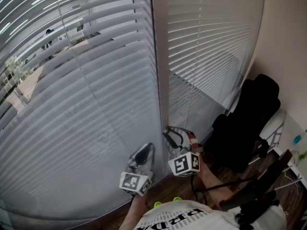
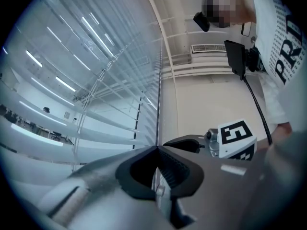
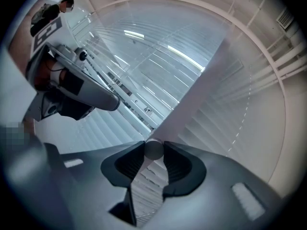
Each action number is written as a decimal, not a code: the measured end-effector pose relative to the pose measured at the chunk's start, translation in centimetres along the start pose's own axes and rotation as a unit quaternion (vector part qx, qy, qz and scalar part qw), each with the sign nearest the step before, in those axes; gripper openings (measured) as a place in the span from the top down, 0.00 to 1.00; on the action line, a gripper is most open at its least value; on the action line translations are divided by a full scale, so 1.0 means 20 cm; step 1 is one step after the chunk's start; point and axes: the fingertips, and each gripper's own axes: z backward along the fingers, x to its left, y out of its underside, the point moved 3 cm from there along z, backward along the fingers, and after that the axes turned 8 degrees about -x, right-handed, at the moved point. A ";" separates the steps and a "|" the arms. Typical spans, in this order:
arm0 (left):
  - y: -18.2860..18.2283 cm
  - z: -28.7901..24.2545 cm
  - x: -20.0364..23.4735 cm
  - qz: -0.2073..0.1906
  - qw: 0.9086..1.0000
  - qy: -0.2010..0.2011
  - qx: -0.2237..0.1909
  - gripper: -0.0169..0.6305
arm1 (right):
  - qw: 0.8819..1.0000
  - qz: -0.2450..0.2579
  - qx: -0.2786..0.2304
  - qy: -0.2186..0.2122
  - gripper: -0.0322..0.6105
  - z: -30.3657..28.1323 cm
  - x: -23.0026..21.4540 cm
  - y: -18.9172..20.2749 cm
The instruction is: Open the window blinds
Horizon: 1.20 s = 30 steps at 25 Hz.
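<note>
Grey slatted blinds (image 1: pixel 86 95) cover the big left window, their slats partly tilted so the outside shows through at the top. A second blind (image 1: pixel 211 42) hangs right of the window post (image 1: pixel 160 56). My right gripper (image 1: pixel 168 130) is at the post's foot, pointing level. In the right gripper view it (image 3: pixel 153 153) is shut on a round grey tilt wand (image 3: pixel 154 149), both pads touching it. My left gripper (image 1: pixel 148 146) sits just left of it, close to the left blind's edge. Its fingertips (image 2: pixel 157 148) meet; I cannot tell whether a thin cord is between them.
A black office chair (image 1: pixel 244 123) stands in the corner to the right, close to the right blind. A white desk (image 1: pixel 288 128) with small items and a black stand (image 1: pixel 254 195) are at the lower right. The person's white printed shirt (image 1: pixel 177 217) fills the bottom edge.
</note>
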 end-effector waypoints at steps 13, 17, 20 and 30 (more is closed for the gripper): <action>0.00 -0.06 -0.03 0.004 1.000 0.013 -0.004 0.98 | 0.998 -0.057 -0.009 -0.001 0.74 0.01 -0.03 0.02; 0.01 -0.06 -0.04 0.006 1.000 0.020 -0.004 0.98 | 0.996 -0.083 -0.009 0.008 0.74 0.02 -0.03 0.03; 0.04 -0.06 -0.04 0.006 1.000 0.024 -0.005 0.98 | 0.996 -0.093 -0.006 0.013 0.74 0.02 -0.01 0.05; 0.04 -0.07 -0.04 0.010 0.999 0.033 -0.008 0.98 | 0.989 -0.148 -0.004 0.025 0.74 0.02 -0.03 0.04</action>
